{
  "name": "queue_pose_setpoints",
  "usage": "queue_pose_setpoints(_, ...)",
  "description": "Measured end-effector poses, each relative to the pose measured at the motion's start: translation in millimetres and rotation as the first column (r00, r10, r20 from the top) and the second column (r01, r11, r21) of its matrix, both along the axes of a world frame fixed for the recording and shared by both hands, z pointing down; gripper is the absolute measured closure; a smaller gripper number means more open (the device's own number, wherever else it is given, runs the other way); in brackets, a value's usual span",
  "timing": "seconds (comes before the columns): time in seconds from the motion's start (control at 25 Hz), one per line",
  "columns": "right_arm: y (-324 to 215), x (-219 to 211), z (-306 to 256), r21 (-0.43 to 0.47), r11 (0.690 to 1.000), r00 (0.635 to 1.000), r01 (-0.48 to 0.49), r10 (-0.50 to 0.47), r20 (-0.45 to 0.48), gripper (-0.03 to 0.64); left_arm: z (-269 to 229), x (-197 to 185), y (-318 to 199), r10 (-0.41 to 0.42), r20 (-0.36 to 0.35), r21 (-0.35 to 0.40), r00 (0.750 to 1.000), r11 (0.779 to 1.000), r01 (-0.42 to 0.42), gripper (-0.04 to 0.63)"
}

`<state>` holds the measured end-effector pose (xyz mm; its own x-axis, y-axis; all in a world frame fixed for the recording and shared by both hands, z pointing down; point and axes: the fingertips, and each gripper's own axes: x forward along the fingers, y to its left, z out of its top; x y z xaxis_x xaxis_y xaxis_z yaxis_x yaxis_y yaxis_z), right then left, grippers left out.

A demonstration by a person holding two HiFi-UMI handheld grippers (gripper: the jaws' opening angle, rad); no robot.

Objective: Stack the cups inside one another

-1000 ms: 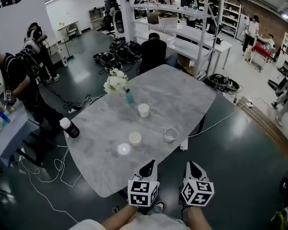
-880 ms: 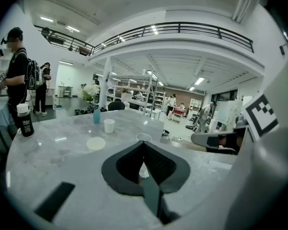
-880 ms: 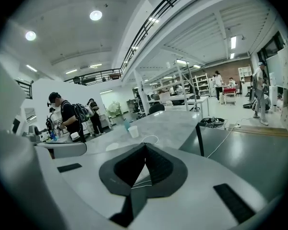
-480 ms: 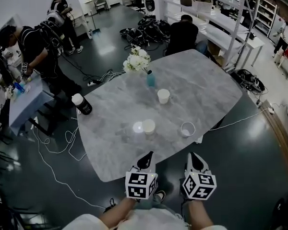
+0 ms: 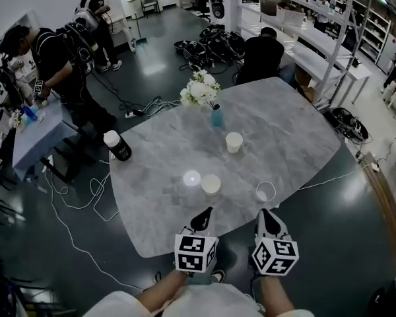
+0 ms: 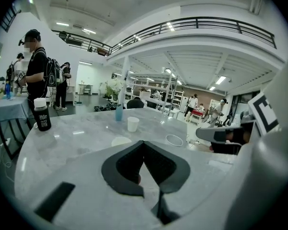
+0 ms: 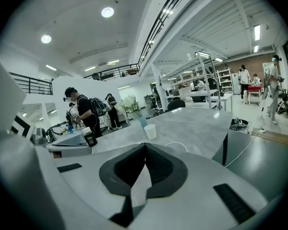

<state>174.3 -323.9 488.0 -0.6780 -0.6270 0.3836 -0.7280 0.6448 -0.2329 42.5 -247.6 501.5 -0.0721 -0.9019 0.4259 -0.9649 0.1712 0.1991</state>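
We hold both tongs shut and empty; no cup is stacked yet

Our left tongs (image 5: 204, 214) and right tongs (image 5: 264, 214) hover at the surface's (image 5: 152, 210) near edge, tips together. The near cup (image 5: 210, 184), far cup (image 5: 233, 142) and clear cup (image 5: 265, 192) stand apart. Only the head view shows their spacing; the gripper views show the closed tips.

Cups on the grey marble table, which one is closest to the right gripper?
The see-through cup, just ahead of the right gripper. The opaque cream cup sits further left, the white cup farther back.
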Motion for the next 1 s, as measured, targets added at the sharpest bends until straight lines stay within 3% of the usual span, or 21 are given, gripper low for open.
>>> queue_pose_setpoints(0.2, -3, -32, 7, -0.013, 0.998, 0.998, 0.061, -0.06, 0.035, 0.609, 12, -19, 2, -0.036, -0.01, -0.024, 0.999, 0.999, 0.036, 0.6)
queue_pose_setpoints(0.72, -2, -107, 61, -0.086, 0.975, 0.978, 0.204, -0.206, -0.014, 0.603, 55, -67, 12, -0.123, -0.046, -0.09, 0.991, 0.989, 0.118, 0.6)
queue_pose_setpoints(0.84, 0, -126, 75, -0.118, 0.967, 0.973, 0.226, -0.23, -0.023, 0.554, 68, -80, 16, -0.141, -0.062, -0.119, 0.988, 0.984, 0.132, 0.6)
queue_pose_setpoints(1.0, 3, -148, 89, -0.142, 0.959, 0.967, 0.246, -0.253, -0.034, 0.535, 83, -95, 20, -0.157, -0.082, -0.148, 0.984, 0.978, 0.144, 0.6)
